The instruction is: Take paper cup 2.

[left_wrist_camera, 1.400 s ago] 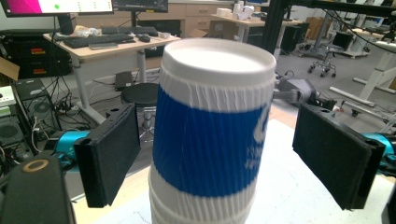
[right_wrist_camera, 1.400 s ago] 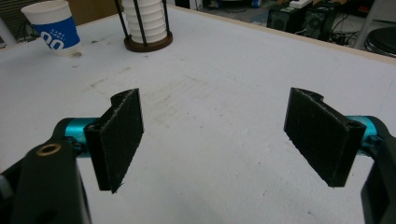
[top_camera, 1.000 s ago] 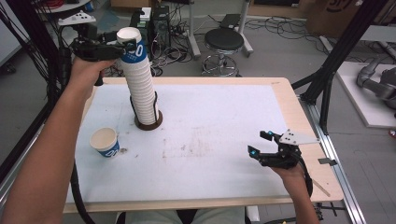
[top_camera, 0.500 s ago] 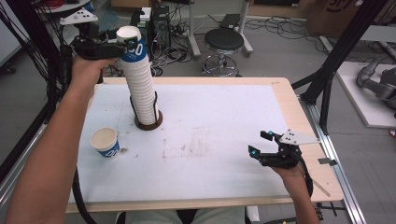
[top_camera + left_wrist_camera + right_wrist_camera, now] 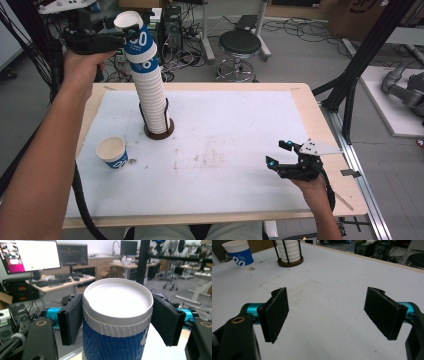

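1. One top cup (image 5: 117, 315), blue-sleeved and white-rimmed, sits between the pads of my left gripper (image 5: 131, 36), at the summit of the tall stack of cups (image 5: 152, 95) that rises from the wire holder (image 5: 159, 131) below that gripper.
2. Risk, as I judge it: the cup under the top one may cling and rise with it, since the cups nest tightly. Cause: friction between nested walls.
3. Second risk: the leaning stack could tip or drag the holder if I pull sideways instead of along the stack's axis. It already tilts toward my left gripper.
4. Third risk: the thin rim may buckle or slip from the pads (image 5: 71, 318), because the grip falls high, just under the rolled lip.
5. Left gripper: its jaws have just been closing with the cup between them. In the left gripper view both pads now press the cup's sides just below the rim, so it is clamped on the top cup.
6. Right gripper (image 5: 280, 155): jaws spread wide, nothing between them. It rests low over the white table mat (image 5: 332, 277), well apart from the stack.
7. Farther out: a single cup (image 5: 113, 152) stands upright on the mat, beside the holder's base and far ahead of the right gripper.
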### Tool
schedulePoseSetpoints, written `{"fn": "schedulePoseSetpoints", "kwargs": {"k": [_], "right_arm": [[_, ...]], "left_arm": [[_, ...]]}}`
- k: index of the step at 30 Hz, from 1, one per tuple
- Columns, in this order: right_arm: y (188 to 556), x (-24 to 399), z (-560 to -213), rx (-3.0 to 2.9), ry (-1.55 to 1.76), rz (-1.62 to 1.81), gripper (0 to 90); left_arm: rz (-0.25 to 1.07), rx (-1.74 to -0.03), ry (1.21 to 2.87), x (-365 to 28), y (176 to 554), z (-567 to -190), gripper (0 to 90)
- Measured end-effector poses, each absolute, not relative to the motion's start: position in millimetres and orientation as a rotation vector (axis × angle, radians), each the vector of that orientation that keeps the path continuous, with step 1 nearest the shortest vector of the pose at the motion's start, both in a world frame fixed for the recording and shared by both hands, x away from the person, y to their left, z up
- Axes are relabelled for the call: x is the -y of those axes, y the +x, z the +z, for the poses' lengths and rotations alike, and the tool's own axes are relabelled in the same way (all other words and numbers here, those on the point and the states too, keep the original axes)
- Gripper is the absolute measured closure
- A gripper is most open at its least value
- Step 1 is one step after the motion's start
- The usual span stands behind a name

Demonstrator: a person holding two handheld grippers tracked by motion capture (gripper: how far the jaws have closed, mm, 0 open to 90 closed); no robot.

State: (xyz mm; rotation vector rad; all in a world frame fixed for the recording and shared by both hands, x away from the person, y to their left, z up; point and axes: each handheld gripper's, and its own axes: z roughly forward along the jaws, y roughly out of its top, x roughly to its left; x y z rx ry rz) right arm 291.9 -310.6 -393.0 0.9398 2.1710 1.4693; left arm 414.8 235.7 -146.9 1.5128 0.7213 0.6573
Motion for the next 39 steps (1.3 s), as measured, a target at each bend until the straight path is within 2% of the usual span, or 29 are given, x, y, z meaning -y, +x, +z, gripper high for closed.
{"fn": "schedulePoseSetpoints", "kwargs": {"k": [19,31,39], "right_arm": [[292,307,-393,-2.177,0.938,1.471,20.3],[292,305,-392,-2.175,0.932,1.473,20.3],[292,303,-392,-2.182,0.930,1.472,20.3]], "left_arm": [[0.653,-0.619,1.480,-253,374,-121,30.1],[0.573,-0.468,1.530,-237,340,-130,30.0],[0.494,-0.416,1.585,-219,336,-154,30.0]]}}
